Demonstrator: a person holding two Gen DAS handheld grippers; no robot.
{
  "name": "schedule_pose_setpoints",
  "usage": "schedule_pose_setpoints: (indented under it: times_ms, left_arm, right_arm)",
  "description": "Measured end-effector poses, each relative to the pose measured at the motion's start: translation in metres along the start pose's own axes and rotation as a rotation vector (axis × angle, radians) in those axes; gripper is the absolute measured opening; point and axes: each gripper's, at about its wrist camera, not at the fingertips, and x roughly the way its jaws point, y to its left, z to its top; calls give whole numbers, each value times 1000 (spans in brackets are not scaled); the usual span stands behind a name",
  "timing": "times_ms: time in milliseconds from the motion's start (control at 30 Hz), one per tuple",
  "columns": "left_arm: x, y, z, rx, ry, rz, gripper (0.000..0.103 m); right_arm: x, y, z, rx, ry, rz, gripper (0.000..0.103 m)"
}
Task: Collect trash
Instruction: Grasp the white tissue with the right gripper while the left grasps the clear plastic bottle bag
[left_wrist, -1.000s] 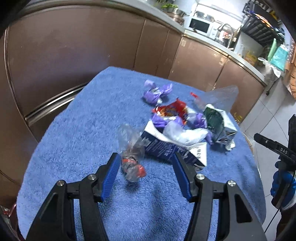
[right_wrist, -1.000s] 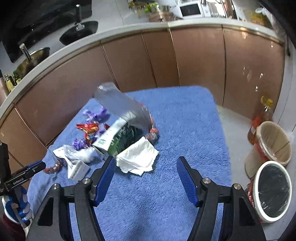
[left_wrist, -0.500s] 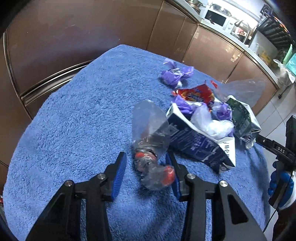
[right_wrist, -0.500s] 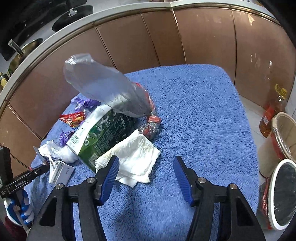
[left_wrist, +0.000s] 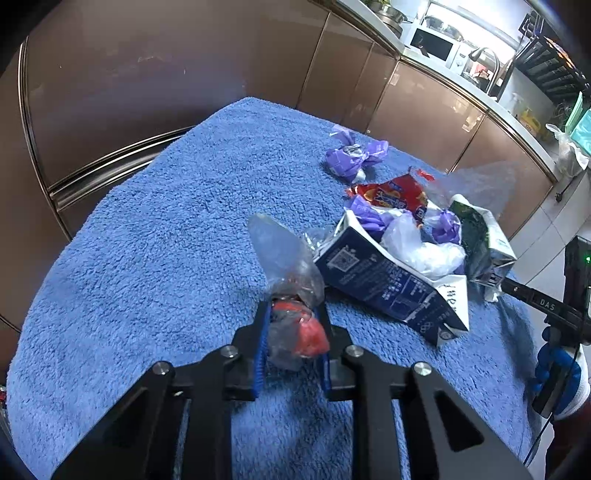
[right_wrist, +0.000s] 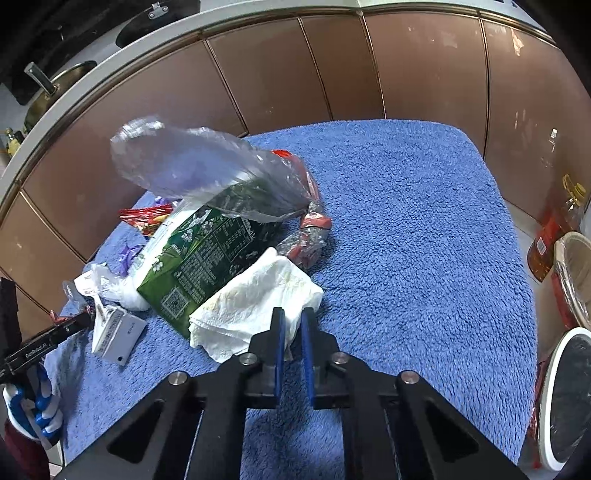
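Note:
Trash lies heaped on a blue towel (left_wrist: 177, 229). My left gripper (left_wrist: 291, 314) has a crumpled clear wrapper (left_wrist: 284, 258) with red bits inside between its blue pads, and its jaws are closing on it. In the right wrist view my right gripper (right_wrist: 292, 314) is shut on the near corner of a white paper napkin (right_wrist: 251, 302). The napkin rests against a green carton (right_wrist: 207, 251). A dark blue carton (left_wrist: 384, 284) lies just right of the left gripper. Purple wrappers (left_wrist: 354, 157) and a red snack packet (left_wrist: 395, 192) lie farther back.
A clear plastic bag (right_wrist: 192, 162) rises over the green carton. Brown cabinet fronts (right_wrist: 332, 74) curve round the far side. On the floor at the right stand an oil bottle (right_wrist: 554, 229), a basket bin (right_wrist: 576, 266) and a white-rimmed bin (right_wrist: 565, 398). A gloved hand (left_wrist: 561, 376) shows at the edge.
Both grippers came down and closed. The left one's pads drew in around the clear wrapper. The right one shut on the napkin's corner.

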Motion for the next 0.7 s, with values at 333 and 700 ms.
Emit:
schedule_pose_setpoints:
  times_ms: [333, 700]
  left_arm:
    - [-44, -12, -9, 20, -52, -8, 21]
    - [-61, -15, -13, 15, -63, -7, 21]
  right_arm:
    - [-66, -1, -18, 6, -106, 14, 6]
    - [-50, -8, -6, 53, -81, 76, 34]
